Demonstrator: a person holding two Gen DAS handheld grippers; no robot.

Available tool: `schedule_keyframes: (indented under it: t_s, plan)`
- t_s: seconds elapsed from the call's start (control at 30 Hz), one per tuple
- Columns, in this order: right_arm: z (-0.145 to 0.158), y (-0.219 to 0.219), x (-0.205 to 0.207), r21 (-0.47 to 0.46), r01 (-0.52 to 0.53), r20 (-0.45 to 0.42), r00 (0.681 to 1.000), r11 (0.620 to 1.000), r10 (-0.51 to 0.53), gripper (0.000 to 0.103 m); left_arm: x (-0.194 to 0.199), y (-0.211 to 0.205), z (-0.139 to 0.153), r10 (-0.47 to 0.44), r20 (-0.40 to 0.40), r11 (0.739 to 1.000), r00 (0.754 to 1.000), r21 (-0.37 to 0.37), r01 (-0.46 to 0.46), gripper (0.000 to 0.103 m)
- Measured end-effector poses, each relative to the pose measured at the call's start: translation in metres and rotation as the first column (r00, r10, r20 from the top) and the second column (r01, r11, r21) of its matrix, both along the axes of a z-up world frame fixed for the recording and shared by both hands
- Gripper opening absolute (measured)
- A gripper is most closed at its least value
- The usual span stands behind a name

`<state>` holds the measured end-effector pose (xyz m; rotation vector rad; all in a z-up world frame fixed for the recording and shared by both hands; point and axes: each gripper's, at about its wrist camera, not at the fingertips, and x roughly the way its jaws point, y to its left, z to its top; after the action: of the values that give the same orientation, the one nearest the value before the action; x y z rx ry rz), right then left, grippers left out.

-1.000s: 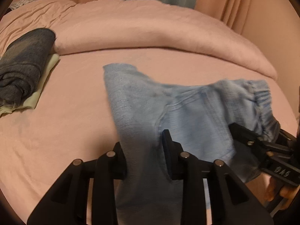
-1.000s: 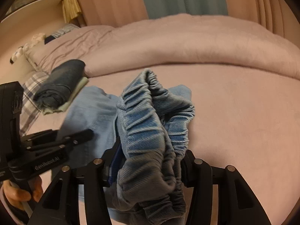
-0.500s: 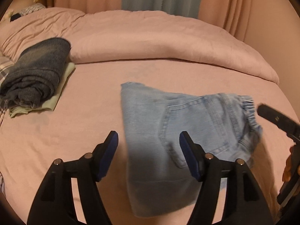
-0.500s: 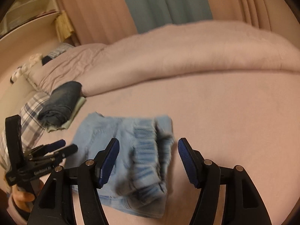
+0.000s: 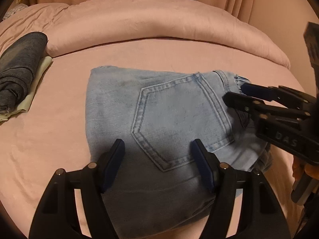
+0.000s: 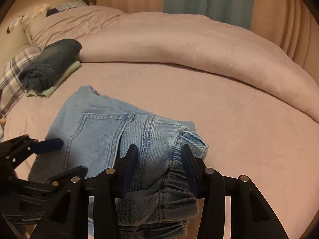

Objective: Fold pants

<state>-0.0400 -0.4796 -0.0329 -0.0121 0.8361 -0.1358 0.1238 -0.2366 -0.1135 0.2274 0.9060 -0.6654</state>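
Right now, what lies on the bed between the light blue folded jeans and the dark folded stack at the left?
Only bare pink sheet separates the light blue jeans from the dark folded stack; both wrist views show that.

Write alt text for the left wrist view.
Folded light-blue jeans lie pocket-up on a pink bed, between the open left hand-held gripper fingers. The right hand-held gripper reaches in beside them; dark folded clothes sit far left.
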Motion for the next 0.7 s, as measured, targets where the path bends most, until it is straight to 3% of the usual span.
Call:
schedule_keyframes:
  t_s: [0.2,0.33,0.47,0.5,0.63,0.7]
  plan:
    - [0.019,0.003,-0.035,0.057,-0.027,0.105,0.994,0.998,0.021,0.048,-0.002,0.002,0.001,0.0,0.002,1.0,1.0,0.001,0.0,0.07]
    - [-0.012,0.015,-0.031,-0.027,-0.019,0.006,1.0,0.999,0.019,0.048,-0.012,0.002,0.008,0.013,0.01,1.0,1.0,-0.004,-0.013,0.07]
    - [0.005,0.015,-0.04,0.023,0.002,0.025,1.0,1.0,-0.002,0.048,-0.03,0.011,0.03,0.031,0.05,1.0,0.998,0.002,-0.031,0.071]
    - [0.014,0.015,-0.047,0.057,0.004,0.036,0.999,0.998,-0.006,0.048,-0.033,0.014,0.036,0.04,0.051,0.999,0.998,0.003,-0.04,0.073]
    - [0.04,0.024,-0.075,0.089,0.003,0.056,0.998,0.996,-0.008,0.054,-0.049,0.034,0.066,0.102,0.029,0.994,0.994,-0.033,-0.101,0.103]
    - [0.05,0.03,-0.088,0.091,-0.01,0.071,0.997,0.996,0.003,0.059,-0.057,0.042,0.079,0.141,0.048,0.99,0.989,-0.028,-0.14,0.102]
